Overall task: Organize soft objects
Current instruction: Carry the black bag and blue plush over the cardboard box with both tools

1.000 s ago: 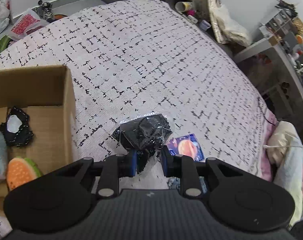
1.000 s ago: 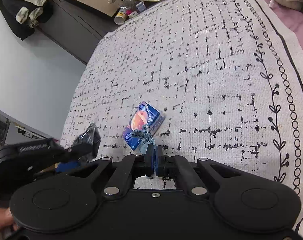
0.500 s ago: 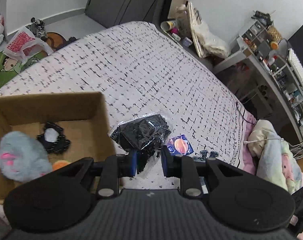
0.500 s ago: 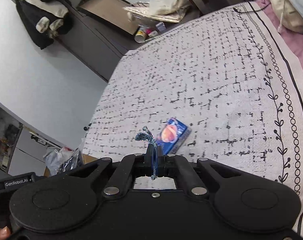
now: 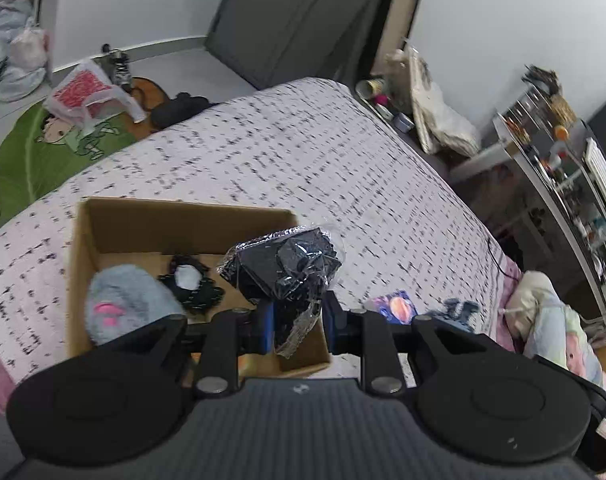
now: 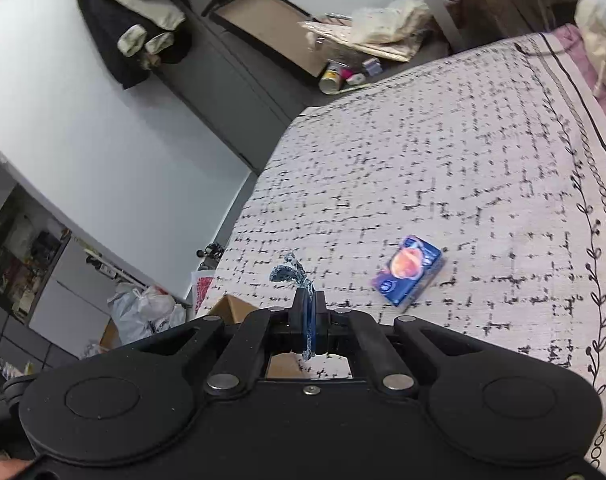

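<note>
Over the cardboard box [image 5: 79, 280], the left gripper [image 5: 297, 322] is clamped on the crinkly tail of a clear bag of black fabric [image 5: 283, 264], so the bag sticks up and away from the fingers with its long axis running roughly along them, hanging above the box's right side. Inside the box there's a fluffy grey plush [image 5: 123, 300] at the near left and a black lacy piece with a white middle [image 5: 191, 284] just right of it, pretty much under the bag's left edge. On the patterned bedspread [image 5: 303, 152] right of the box sits a small blue packet with an orange planet picture [image 5: 395, 306]. The right gripper [image 6: 310, 330] is pinched shut on a thin blue-and-white knitted strip [image 6: 289, 274], which curls up past the fingertips, off the bed, with a corner of the box just to its left.
</note>
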